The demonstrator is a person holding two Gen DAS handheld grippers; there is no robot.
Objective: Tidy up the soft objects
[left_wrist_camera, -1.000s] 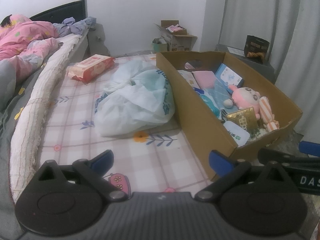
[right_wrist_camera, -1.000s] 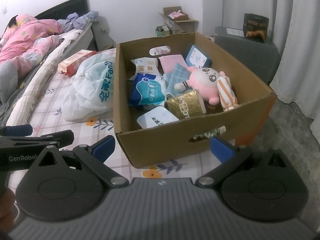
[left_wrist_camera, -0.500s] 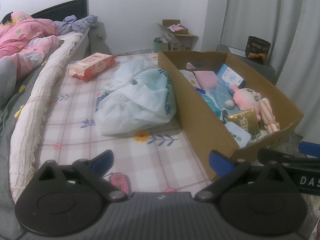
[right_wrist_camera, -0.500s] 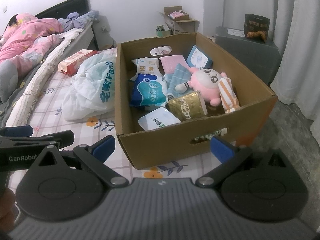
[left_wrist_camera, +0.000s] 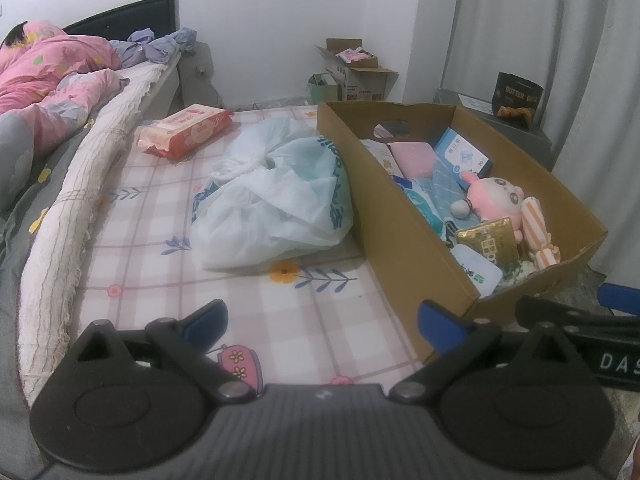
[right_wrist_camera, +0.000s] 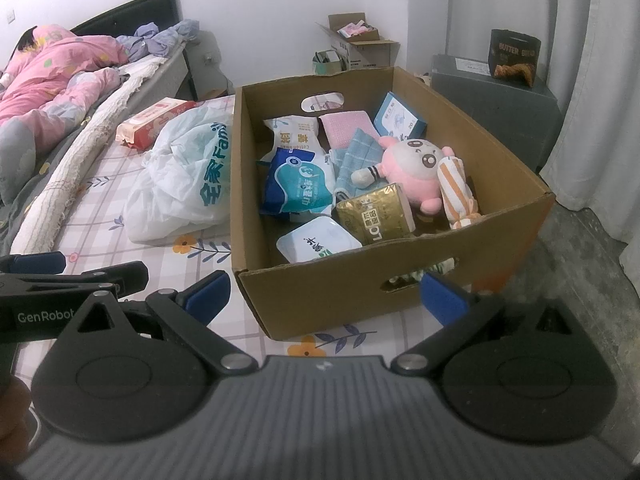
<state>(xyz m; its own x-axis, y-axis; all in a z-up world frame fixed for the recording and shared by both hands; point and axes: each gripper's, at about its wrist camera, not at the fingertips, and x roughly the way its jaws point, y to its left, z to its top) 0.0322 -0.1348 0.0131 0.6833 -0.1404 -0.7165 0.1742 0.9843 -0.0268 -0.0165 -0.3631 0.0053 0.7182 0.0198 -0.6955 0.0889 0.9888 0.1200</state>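
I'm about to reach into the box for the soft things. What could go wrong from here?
1. The cardboard box sits at the mattress edge, its far corner apparently past it; pushing down might tip it.
2. The pink plush lies against the striped roll and gold packet; the fingers may catch a neighbour.
3. Both grippers, left and right, are open and close together; they might collide.

A white plastic bag lies on the bed; a "Butter Bread" bag stands by grey curtains.
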